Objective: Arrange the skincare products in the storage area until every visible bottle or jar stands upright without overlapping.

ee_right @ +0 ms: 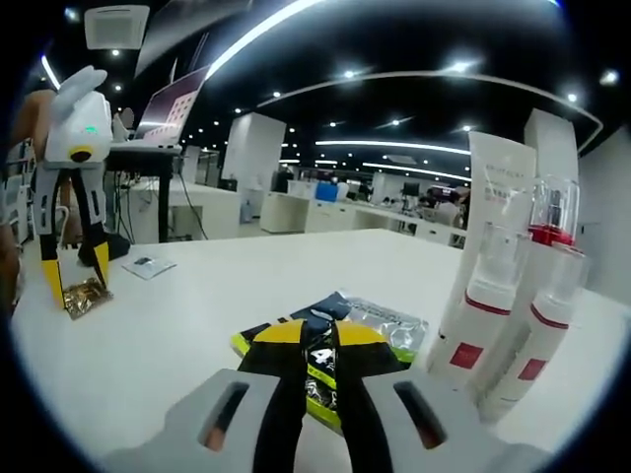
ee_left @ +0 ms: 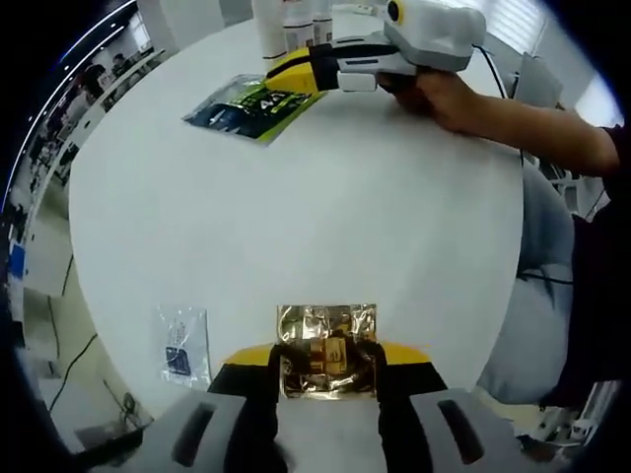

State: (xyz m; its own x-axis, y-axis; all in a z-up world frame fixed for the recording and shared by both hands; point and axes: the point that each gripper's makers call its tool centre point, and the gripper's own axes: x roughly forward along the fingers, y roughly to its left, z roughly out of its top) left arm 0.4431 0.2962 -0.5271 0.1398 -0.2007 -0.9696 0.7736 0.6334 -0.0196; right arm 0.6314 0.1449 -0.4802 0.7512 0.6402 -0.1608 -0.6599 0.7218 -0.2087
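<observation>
A gold foil sachet (ee_left: 327, 340) lies flat on the white round table (ee_left: 296, 217). My left gripper (ee_left: 327, 367) stands over it, open, one jaw at each side edge. From the right gripper view, that left gripper (ee_right: 78, 279) straddles the gold sachet (ee_right: 83, 297). My right gripper (ee_right: 320, 360) has its jaws together on the near edge of a green-and-black packet (ee_right: 394, 340). Seen from the left gripper view, the right gripper (ee_left: 296, 71) tips onto the same packet (ee_left: 251, 103). Several white bottles (ee_right: 483, 305) with red bands stand upright beside a tall white tube (ee_right: 498, 207).
A small clear sachet (ee_left: 183, 345) lies left of the gold one, near the table's edge (ee_left: 84, 286). A person's hand (ee_left: 449, 97) holds the right gripper, their legs beside the table's right side. The bottles (ee_left: 271, 25) stand at the far rim. Office desks lie beyond.
</observation>
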